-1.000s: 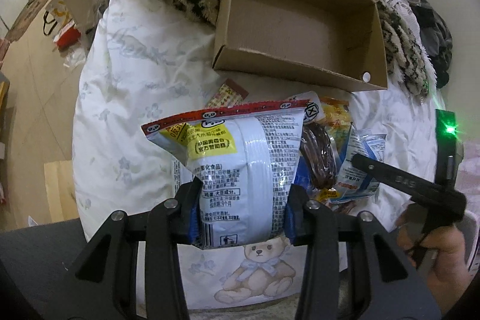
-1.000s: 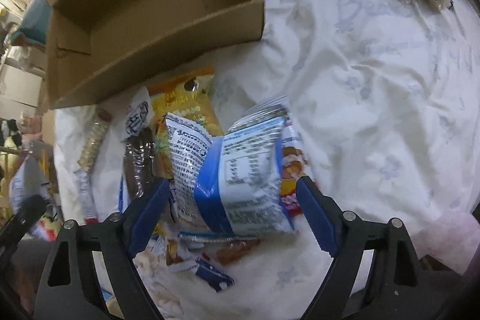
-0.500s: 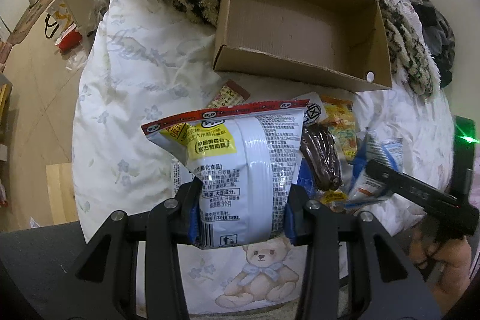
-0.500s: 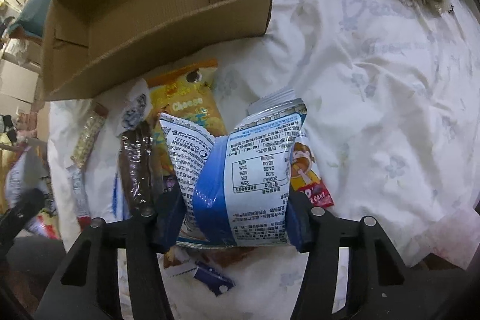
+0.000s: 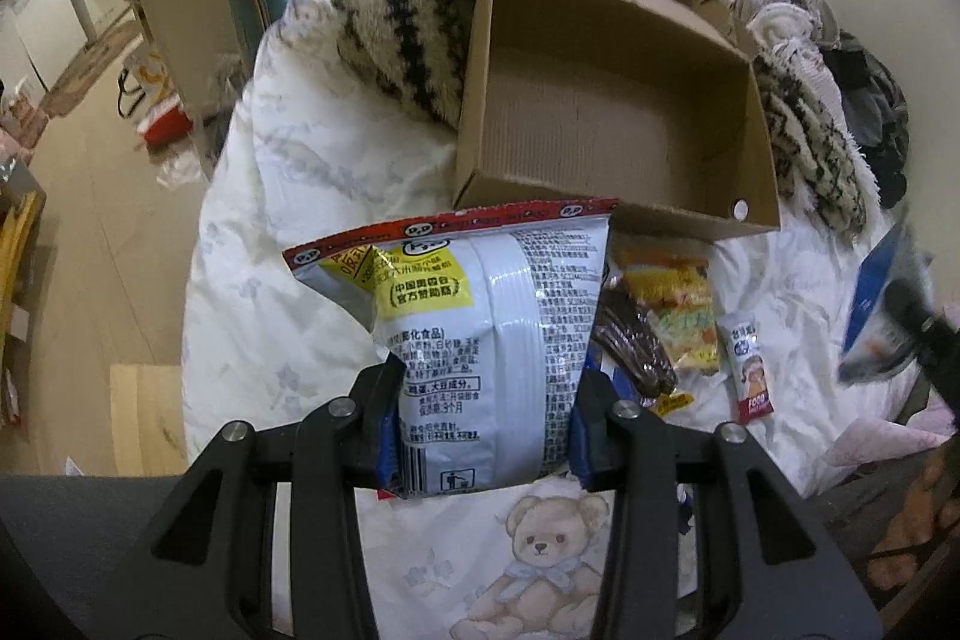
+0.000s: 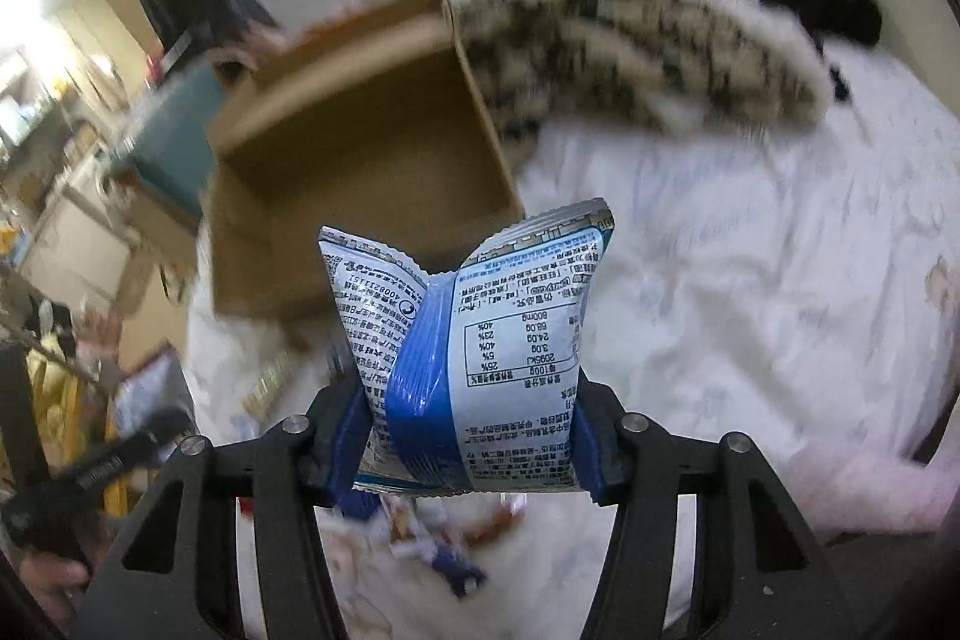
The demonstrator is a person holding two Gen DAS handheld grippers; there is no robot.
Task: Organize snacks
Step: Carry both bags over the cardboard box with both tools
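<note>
Left gripper (image 5: 483, 430) fingers pinch white snack bag (image 5: 480, 334); right gripper (image 6: 465, 436) fingers pinch blue snack bag (image 6: 474, 358) — both held above the bed, just short of the empty cardboard box (image 5: 606, 112). Advice: clear the near wall, release low — one side each.

The right wrist view is smeared by motion: the cardboard box (image 6: 360, 148), the striped blanket (image 6: 630, 34) and the loose snacks (image 6: 438, 538) below the blue packet (image 6: 474, 370) cannot be read. That packet hides the box's near wall. In the left wrist view the white bag (image 5: 480, 340) covers part of the snack pile (image 5: 666, 316), and the right gripper (image 5: 900, 316) is blurred and cut off at the edge.
</note>
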